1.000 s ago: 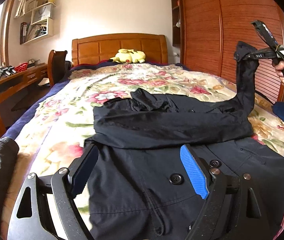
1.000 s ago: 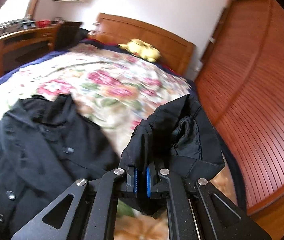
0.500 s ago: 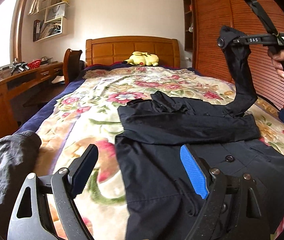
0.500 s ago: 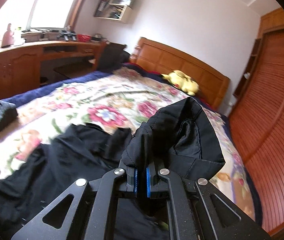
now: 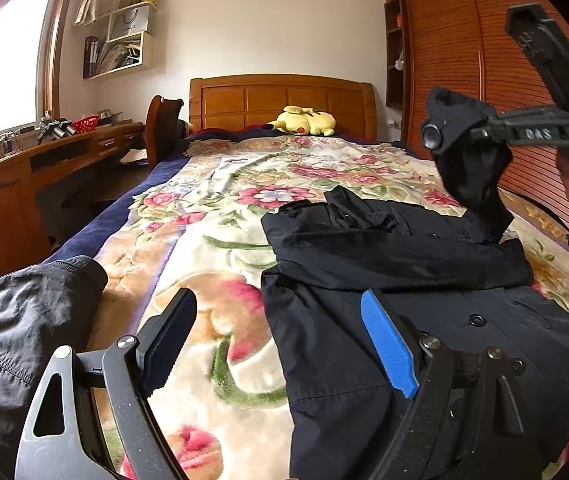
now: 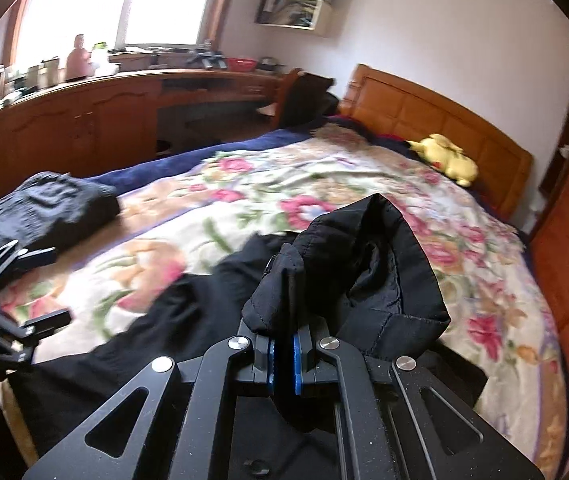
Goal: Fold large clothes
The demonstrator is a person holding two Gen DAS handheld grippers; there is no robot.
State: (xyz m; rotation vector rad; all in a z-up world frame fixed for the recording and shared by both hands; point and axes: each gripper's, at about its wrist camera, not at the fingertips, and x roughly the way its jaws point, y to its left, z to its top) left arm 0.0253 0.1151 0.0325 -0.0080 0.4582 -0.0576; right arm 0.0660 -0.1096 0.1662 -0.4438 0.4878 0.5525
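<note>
Folding the second sleeve point(image 6: 368, 264), I grip its cuff between my right gripper point(image 6: 283, 354)'s closed fingers above the coat point(image 5: 404, 320) on the bed point(image 5: 212, 248), my left gripper point(image 5: 280, 340) gaping empty; next, lay it across.

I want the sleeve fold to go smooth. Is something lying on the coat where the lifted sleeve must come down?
Nothing visible blocks it. The right tool holds the sleeve cuff above the black coat. The other sleeve already lies flat across the chest. The dark bundle lies apart, left of the coat.
</note>
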